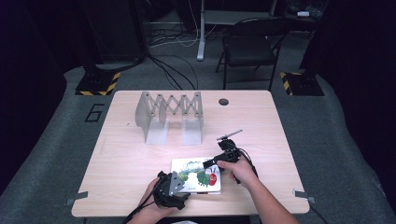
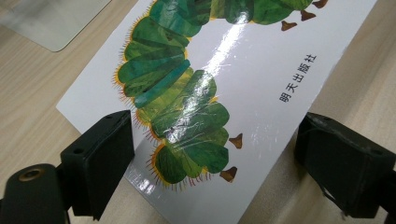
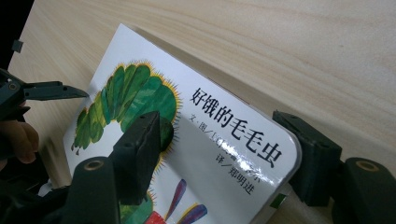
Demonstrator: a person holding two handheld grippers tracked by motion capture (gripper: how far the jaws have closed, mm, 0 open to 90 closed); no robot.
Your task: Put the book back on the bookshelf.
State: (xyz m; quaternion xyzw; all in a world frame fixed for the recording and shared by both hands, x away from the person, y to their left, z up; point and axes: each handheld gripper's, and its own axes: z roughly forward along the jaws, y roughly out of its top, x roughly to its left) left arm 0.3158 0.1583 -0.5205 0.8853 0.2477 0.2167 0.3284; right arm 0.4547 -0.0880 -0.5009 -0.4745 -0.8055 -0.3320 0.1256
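While left fingers (image 2: 100, 163) gape, right fingers (image 3: 140, 154) straddle book (image 3: 224, 154).

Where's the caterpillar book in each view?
High view: caterpillar book lies bottom centre, at the table's near edge.
Left gripper view: it runs from centre to top right.
Right gripper view: it runs from centre to bottom left.
Shared landmark: the green caterpillar on the cover.
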